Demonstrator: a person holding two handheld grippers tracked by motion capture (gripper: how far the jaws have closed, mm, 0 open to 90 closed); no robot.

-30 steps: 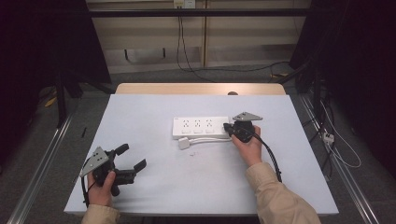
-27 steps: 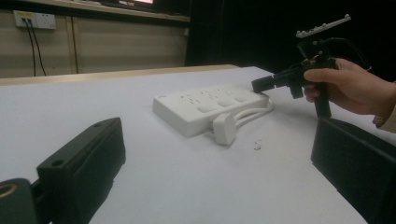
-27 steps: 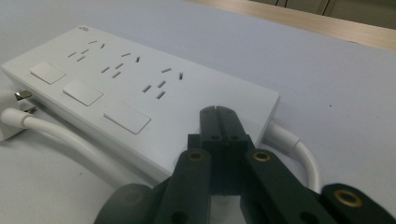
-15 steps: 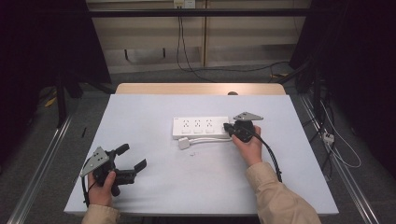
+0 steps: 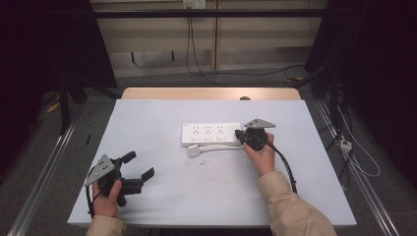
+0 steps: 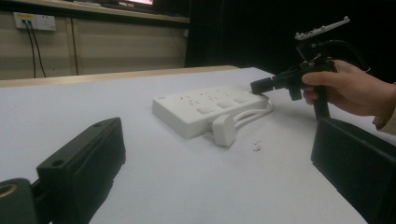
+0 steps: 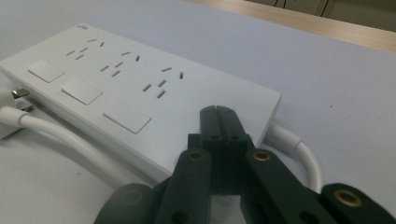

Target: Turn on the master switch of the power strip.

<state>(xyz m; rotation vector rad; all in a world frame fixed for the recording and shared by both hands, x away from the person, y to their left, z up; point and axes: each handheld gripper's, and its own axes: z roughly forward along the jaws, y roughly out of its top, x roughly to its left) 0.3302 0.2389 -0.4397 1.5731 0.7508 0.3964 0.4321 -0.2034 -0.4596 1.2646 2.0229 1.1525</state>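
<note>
A white power strip (image 5: pixel 211 133) (image 6: pixel 205 107) (image 7: pixel 116 88) lies flat at mid-table with three sockets and three switches on top. Its white cable (image 5: pixel 223 147) (image 7: pixel 299 149) leaves the right end and loops back along the near side to a white plug (image 5: pixel 193 151) (image 6: pixel 224 129). My right gripper (image 5: pixel 239 133) (image 6: pixel 254 85) (image 7: pixel 217 112) is shut with nothing between its jaws, and its tip rests at the strip's right end; whether it touches I cannot tell. My left gripper (image 5: pixel 139 165) (image 6: pixel 217 158) stands open and empty near the table's front left, pointing toward the strip.
A small dark speck (image 5: pixel 201 164) (image 6: pixel 256 148) lies on the white tabletop (image 5: pixel 147 123) just in front of the plug. A wooden strip (image 5: pixel 211 93) borders the far edge. A wall socket (image 5: pixel 193 4) with hanging cords is behind the table.
</note>
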